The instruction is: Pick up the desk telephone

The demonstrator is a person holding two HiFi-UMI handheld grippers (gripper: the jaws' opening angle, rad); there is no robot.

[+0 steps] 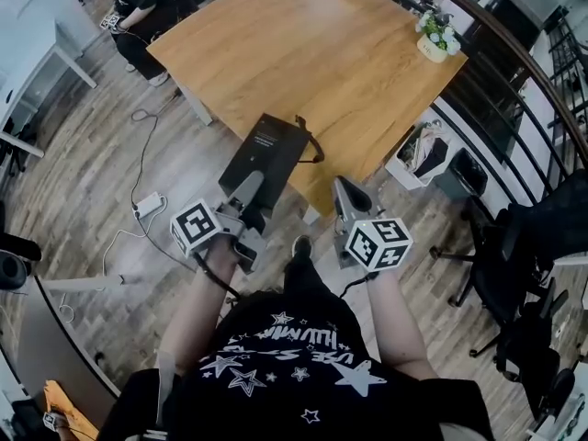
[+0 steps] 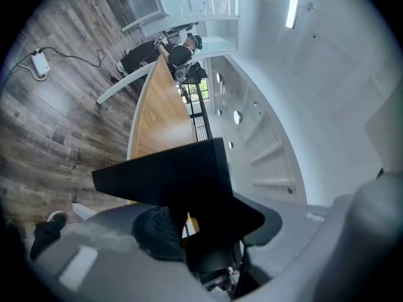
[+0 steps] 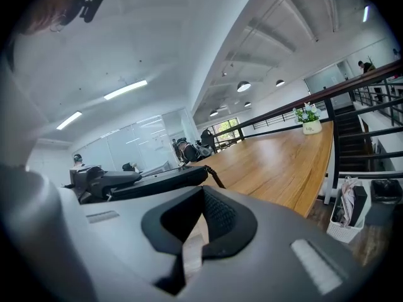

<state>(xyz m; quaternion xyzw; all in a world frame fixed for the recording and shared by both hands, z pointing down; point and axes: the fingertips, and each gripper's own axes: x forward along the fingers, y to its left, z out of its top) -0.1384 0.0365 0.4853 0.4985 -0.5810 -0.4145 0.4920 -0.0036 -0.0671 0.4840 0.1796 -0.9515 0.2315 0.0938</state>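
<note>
The desk telephone [image 1: 267, 149] is a flat black unit with a cord looping off its right side. It hangs in the air over the near edge of the wooden table [image 1: 312, 53]. My left gripper [image 1: 249, 191] is shut on its near end. In the left gripper view the telephone [image 2: 165, 173] fills the space between the jaws of my left gripper [image 2: 211, 233]. My right gripper [image 1: 347, 195] is beside it on the right, with its jaws together and nothing in them. From the right gripper [image 3: 198, 228] view the telephone [image 3: 148, 180] shows at the left.
A potted plant [image 1: 436, 39] stands at the table's far right corner. A white basket [image 1: 418, 154] and a black chair [image 1: 524, 246] are on the floor to the right, by a railing. A power strip [image 1: 147, 205] with cables lies at left. A seated person [image 1: 147, 3] is beyond the table.
</note>
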